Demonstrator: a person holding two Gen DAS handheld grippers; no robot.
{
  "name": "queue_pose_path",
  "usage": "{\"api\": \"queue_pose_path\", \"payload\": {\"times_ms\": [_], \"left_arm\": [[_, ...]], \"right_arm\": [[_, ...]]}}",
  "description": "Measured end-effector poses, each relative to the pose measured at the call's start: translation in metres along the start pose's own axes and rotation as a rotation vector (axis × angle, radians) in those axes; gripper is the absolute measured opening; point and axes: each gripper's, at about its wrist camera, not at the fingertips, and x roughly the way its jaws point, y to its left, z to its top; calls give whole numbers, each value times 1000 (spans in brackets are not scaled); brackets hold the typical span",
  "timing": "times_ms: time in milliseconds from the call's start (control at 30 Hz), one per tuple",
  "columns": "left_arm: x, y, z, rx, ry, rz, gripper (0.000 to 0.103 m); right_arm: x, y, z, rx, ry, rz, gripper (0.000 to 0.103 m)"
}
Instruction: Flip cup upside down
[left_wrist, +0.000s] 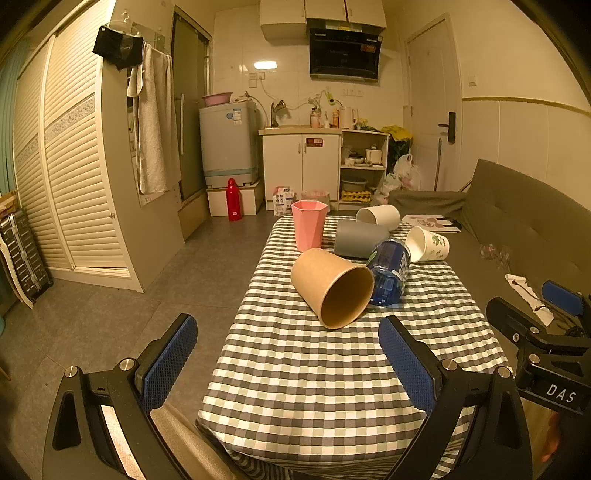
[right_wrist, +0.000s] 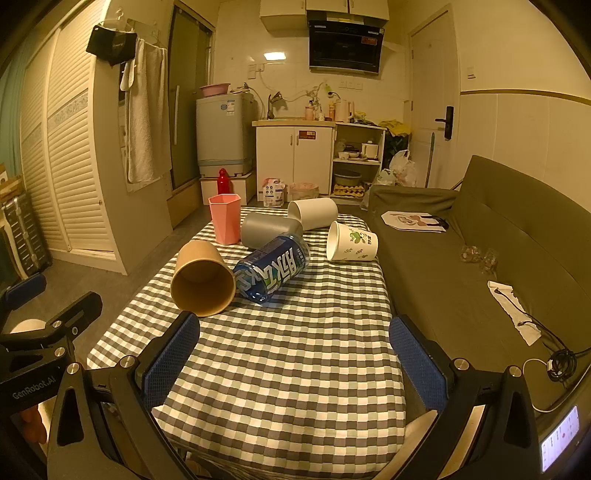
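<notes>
A brown paper cup (left_wrist: 332, 286) (right_wrist: 202, 277) lies on its side on the checked tablecloth, mouth toward me. A pink cup (left_wrist: 309, 225) (right_wrist: 225, 218) stands upright behind it. A grey cup (left_wrist: 360, 239) (right_wrist: 269, 229), a white cup (left_wrist: 378, 215) (right_wrist: 313, 213) and a white printed paper cup (left_wrist: 427, 244) (right_wrist: 351, 242) lie on their sides. My left gripper (left_wrist: 288, 358) is open and empty, short of the brown cup. My right gripper (right_wrist: 294, 360) is open and empty, over the near half of the table.
A blue bottle (left_wrist: 389, 271) (right_wrist: 273, 267) lies on its side against the brown cup. The table (left_wrist: 332, 369) (right_wrist: 295, 350) has a grey sofa (right_wrist: 480, 258) along its right side, with cables and a paper on it. Tiled floor lies to the left.
</notes>
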Motion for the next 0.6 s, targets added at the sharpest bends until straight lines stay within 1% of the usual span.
{"api": "queue_pose_path", "payload": {"times_ms": [333, 533, 600], "left_arm": [[4, -2, -2, 2, 19, -6, 101], [13, -2, 3, 2, 55, 0, 101], [16, -2, 7, 5, 68, 5, 101]], "right_arm": [[4, 0, 0, -5, 16, 10, 103], [10, 4, 3, -26, 31, 26, 103], [13, 5, 7, -27, 42, 49, 103]]}}
